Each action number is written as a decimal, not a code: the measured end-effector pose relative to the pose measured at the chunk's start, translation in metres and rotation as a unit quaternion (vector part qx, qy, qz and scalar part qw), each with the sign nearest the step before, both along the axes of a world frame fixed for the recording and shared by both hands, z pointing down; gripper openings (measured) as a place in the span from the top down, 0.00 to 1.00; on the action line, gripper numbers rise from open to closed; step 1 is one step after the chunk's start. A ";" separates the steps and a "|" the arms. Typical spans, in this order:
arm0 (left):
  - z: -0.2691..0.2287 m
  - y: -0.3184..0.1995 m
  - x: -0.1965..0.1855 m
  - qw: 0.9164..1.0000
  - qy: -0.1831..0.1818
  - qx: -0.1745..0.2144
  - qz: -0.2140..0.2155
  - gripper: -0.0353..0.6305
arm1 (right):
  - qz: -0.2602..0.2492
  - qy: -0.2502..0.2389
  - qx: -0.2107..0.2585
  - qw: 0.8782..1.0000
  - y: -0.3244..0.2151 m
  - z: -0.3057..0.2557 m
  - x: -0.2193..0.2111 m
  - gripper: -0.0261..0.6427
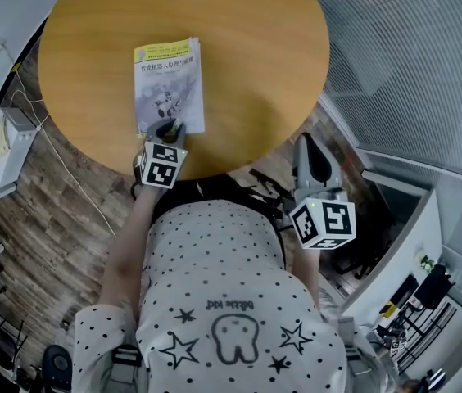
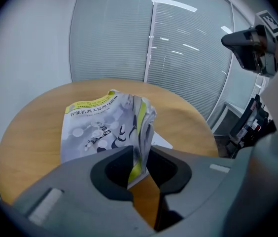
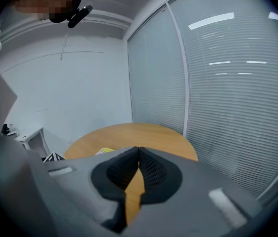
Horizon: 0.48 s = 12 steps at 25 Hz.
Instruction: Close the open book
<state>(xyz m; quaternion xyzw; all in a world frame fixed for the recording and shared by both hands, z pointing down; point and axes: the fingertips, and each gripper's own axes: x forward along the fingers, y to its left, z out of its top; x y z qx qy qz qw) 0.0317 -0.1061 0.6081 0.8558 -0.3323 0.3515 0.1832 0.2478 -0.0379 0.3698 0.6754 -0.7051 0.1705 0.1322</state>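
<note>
**book down, release in hand**

the grey-and-yellow paperback book [image 1: 169,84] is laid cover-up on the round wooden table [image 1: 255,56]. its near edge is held loosely, seemingly unpinched, between the slightly parted jaws of the left gripper [image 2: 141,151]. the right gripper [image 3: 138,154] is pressed together. a clean withdrawal is called for.

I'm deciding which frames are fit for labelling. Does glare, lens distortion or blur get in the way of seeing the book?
Head view: even light, sharp, the book cover legible, only a soft sheen on the table. Left gripper view: heavy fisheye, dark corners, lamp reflections on the glass wall; book close and clear. Right gripper view: same fisheye; book just a yellow sliver.
</note>
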 end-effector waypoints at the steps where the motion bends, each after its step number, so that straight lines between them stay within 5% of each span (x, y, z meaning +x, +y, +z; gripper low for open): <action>1: 0.003 0.000 0.001 1.000 -0.001 -0.003 0.004 0.81 | 0.000 0.000 0.000 1.000 -0.001 0.000 -0.001 0.95; 12: 0.007 0.003 0.003 1.000 -0.005 0.016 0.014 0.76 | -0.007 0.004 0.004 1.000 -0.005 -0.004 -0.012 0.96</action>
